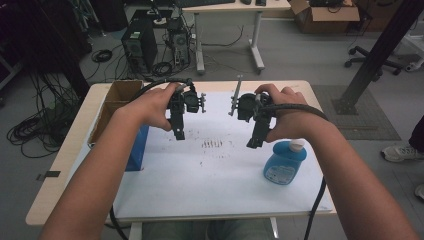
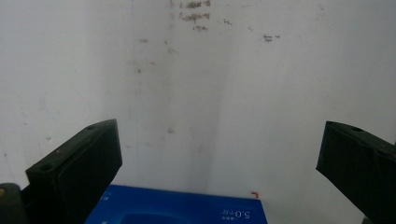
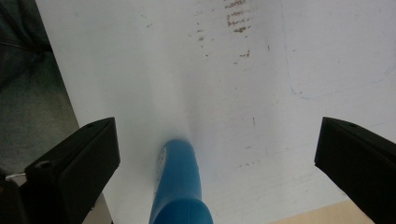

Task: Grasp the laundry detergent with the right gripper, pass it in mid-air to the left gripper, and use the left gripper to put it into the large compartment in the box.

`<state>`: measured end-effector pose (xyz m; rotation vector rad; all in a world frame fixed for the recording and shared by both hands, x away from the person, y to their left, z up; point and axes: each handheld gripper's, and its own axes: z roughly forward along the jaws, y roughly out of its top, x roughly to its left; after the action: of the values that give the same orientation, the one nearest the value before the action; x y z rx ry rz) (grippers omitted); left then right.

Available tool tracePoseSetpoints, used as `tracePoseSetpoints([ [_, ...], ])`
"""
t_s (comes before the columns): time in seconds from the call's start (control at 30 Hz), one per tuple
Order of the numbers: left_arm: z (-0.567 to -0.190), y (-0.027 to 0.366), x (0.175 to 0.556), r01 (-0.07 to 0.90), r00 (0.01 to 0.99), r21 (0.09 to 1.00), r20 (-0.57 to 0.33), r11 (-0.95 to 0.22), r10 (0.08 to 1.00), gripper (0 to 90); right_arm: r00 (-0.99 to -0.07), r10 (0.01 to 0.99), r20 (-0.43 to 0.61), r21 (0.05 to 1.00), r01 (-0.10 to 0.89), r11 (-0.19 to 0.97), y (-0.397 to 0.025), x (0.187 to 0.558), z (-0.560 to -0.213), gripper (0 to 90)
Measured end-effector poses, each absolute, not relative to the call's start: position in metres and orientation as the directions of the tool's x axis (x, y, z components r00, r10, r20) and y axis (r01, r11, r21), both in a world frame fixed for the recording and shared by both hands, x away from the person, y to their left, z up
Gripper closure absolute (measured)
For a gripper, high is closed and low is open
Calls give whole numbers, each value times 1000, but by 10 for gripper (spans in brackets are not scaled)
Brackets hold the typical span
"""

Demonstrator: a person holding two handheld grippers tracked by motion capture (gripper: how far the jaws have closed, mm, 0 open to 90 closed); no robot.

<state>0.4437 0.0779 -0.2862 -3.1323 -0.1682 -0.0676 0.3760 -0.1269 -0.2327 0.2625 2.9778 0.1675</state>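
Bare forearms enter from the bottom of the high view and reach forward over the white paper-covered table [image 1: 210, 185], each hand wrapped around a black two-jaw gripper held above the sheet. On the left, the left gripper [image 1: 179, 131] points down and toward the person, jaws spread wide with nothing between them; in its own view the flat blue cardboard box [image 2: 177, 208] lies on the sheet just below the gap, nearer the left jaw, apart from both. That box [image 1: 136, 150] sits at the table's left side against an open brown cardboard carton [image 1: 114, 102]. Faint dark smudges [image 1: 214, 144] mark the paper between the two grippers. Further right, the right gripper [image 1: 254, 141] tilts downward and inward, its jaws likewise wide apart and holding nothing. A blue plastic bottle with a white cap [image 1: 285, 162] lies on the sheet just right of and below it; in the right gripper view the bottle [image 3: 180, 184] lies between the jaws, closer to the left one, touching neither.
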Motion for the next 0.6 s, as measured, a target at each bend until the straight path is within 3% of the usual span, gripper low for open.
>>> tracePoseSetpoints([
  [0.6, -286, 75, 444, 98, 994, -5, 42, -995, 98, 2, -964, 217, -155, 212, 182, 960, -156, 364, -199, 0],
])
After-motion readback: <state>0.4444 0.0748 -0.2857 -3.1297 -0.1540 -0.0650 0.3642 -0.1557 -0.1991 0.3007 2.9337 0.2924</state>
